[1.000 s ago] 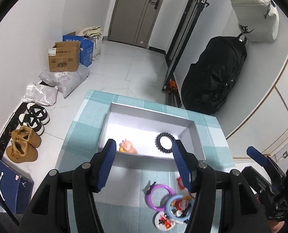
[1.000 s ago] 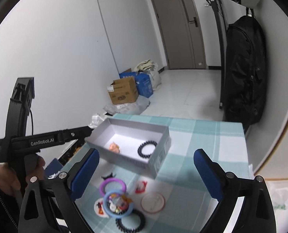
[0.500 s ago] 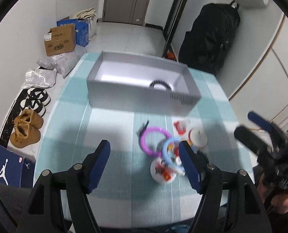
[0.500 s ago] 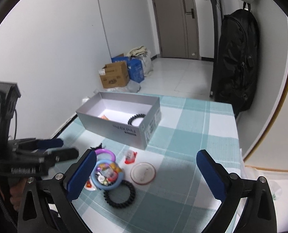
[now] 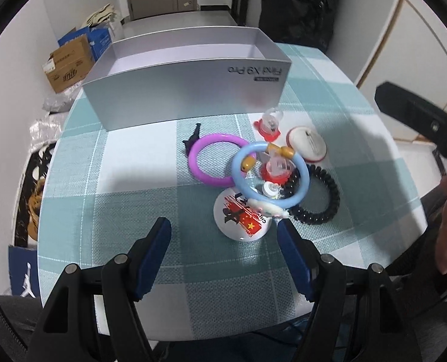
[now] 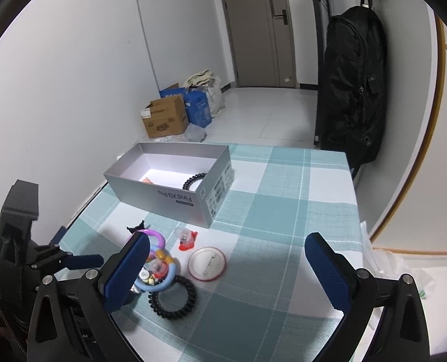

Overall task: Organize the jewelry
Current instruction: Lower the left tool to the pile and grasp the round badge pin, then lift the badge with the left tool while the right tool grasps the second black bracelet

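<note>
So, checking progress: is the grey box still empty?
No. The grey box has no lid, and a black coil hair tie and a small orange figure lie inside.

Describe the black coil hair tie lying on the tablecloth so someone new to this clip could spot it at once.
Start at the grey box on the checked tablecloth, then drop to the pile of trinkets in front of it. The black coil hair tie lies at the pile's right edge, partly under the blue bangle: the only black, ridged spiral ring there.

Bare cloth (image 5: 126, 211) lies left of the trinket pile (image 5: 262, 178); the box (image 5: 187, 90) blocks behind.
</note>
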Demonstrator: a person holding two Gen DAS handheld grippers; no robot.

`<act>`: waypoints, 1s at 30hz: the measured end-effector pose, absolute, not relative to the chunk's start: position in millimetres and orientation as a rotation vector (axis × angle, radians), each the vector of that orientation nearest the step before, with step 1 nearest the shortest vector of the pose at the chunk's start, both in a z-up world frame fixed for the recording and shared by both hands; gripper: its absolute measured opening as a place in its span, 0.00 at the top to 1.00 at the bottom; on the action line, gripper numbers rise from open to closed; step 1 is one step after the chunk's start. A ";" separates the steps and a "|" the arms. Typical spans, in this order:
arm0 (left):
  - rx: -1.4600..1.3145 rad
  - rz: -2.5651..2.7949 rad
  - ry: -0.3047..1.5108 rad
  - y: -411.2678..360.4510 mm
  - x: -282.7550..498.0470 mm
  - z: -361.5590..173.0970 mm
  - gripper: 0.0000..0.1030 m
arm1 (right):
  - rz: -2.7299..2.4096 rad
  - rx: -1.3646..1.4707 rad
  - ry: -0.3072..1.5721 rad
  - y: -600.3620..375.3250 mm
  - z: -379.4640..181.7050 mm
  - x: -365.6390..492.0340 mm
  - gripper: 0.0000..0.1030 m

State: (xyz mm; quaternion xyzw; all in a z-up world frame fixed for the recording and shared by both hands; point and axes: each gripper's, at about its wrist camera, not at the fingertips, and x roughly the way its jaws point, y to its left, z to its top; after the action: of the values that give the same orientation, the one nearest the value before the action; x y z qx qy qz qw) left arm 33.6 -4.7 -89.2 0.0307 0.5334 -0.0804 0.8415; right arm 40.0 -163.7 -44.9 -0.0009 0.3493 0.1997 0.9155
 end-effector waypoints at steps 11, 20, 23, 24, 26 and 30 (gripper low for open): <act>0.102 -0.188 1.116 -6.1 36.5 -93.8 0.34 | 0.354 0.096 0.758 -183.3 -49.1 46.8 0.00; 0.116 -0.244 1.097 -12.5 37.9 -92.1 0.64 | 0.416 0.125 0.756 -179.5 -45.6 43.5 0.00; 0.107 -0.259 1.109 -12.8 38.3 -91.3 0.64 | 0.437 0.109 0.768 -172.3 -47.7 42.9 0.00; 0.100 -0.261 1.114 -12.7 38.1 -91.2 0.64 | 0.444 0.106 0.774 -170.6 -48.4 43.1 0.00; 0.079 -0.270 1.129 -10.5 36.7 -89.9 0.64 | 0.455 0.101 0.782 -167.9 -49.7 43.4 0.00; 0.021 -0.291 1.163 -6.0 31.4 -87.3 0.64 | 0.470 0.084 0.791 -163.5 -52.0 41.2 0.00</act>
State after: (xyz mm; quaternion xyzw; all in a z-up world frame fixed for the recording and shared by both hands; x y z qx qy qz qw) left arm 31.4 -6.0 -87.3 0.0098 0.5474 -0.1371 0.8255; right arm 41.2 -163.5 -52.0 0.0405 0.3816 0.2268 0.8951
